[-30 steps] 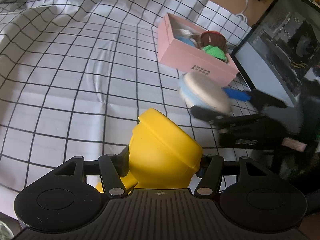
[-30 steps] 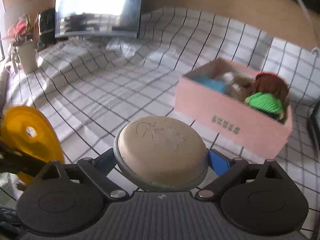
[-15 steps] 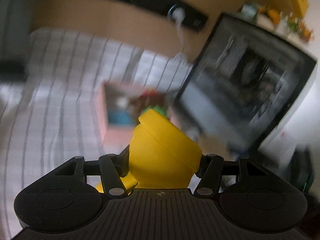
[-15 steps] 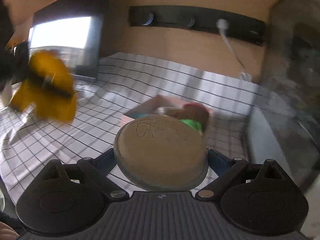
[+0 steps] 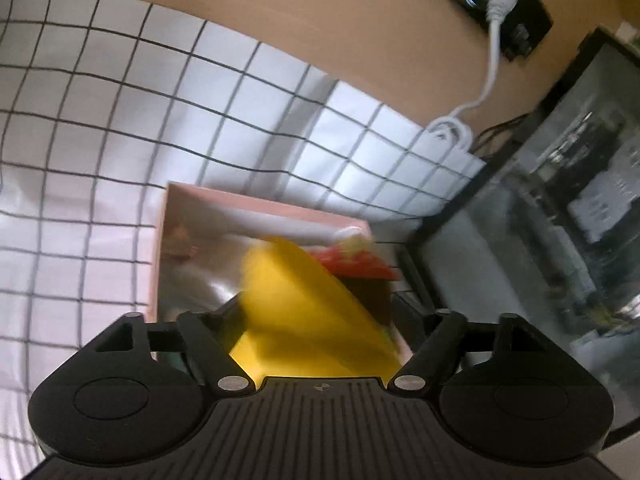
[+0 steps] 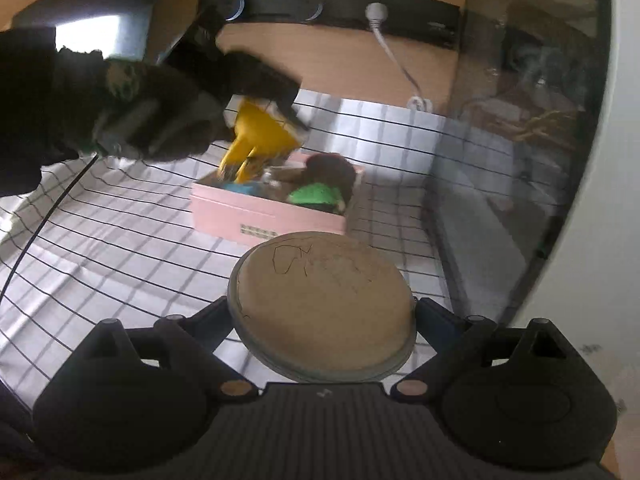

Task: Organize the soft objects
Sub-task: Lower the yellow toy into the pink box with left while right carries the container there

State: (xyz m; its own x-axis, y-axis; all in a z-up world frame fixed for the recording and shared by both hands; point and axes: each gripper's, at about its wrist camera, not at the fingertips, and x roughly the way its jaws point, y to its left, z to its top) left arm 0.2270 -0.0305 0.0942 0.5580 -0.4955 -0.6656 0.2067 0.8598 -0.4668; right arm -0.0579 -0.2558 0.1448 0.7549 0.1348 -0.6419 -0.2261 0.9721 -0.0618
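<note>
My left gripper [image 5: 320, 306] hangs over the pink box [image 5: 159, 264], and its jaws are opening. The yellow soft toy [image 5: 308, 320] sits loose and blurred between the spread fingers, tipping toward the box. In the right wrist view a gloved hand holds that left gripper [image 6: 266, 118] above the pink box [image 6: 272, 218], with the yellow toy [image 6: 256, 138] dangling under it. My right gripper [image 6: 322, 320] is shut on a round beige pad with a pale blue rim [image 6: 320, 284], short of the box. A green toy [image 6: 316, 196], a brown one [image 6: 330, 170] and a blue one [image 6: 240, 189] lie inside.
A checked white cloth [image 5: 120, 120] covers the table. A glass-sided computer case [image 6: 520, 152] stands right of the box. A white cable [image 5: 492, 72] runs from a wall socket strip down to the cloth behind it. A dark screen [image 6: 100, 36] stands at the back left.
My left gripper has carried the yellow toy from the open cloth to above the pink box, and its fingers have spread. The right gripper has lifted and tilted with the round pad still in it.
</note>
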